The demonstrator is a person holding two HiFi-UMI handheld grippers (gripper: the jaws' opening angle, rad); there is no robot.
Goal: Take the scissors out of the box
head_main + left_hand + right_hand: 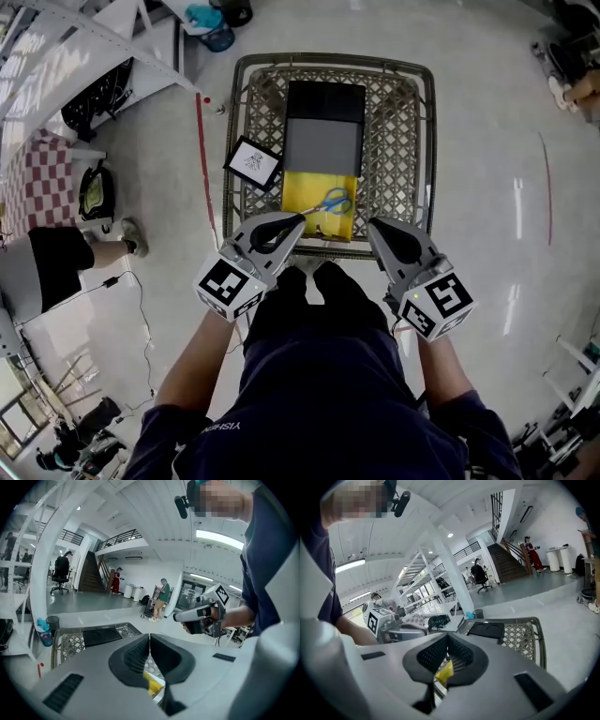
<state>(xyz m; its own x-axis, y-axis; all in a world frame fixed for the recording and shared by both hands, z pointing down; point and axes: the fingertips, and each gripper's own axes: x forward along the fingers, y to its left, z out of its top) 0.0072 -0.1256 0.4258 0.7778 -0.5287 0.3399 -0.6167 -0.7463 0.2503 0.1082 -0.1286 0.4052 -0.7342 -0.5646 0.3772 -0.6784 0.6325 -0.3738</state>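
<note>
Scissors (333, 202) lie flat in the yellow box (302, 192) at 6 o'clock in the wire cart (396, 131). Left gripper (296, 217) and right gripper (374, 226) both have their jaws together and hold nothing. A pinch on the flat blades could skid off or drag the box.

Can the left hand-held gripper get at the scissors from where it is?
Probably yes: the scissors lie uncovered in the open yellow box, and the left hand-held gripper hangs just beside them with nothing between. Its jaws are shut, though.
</note>
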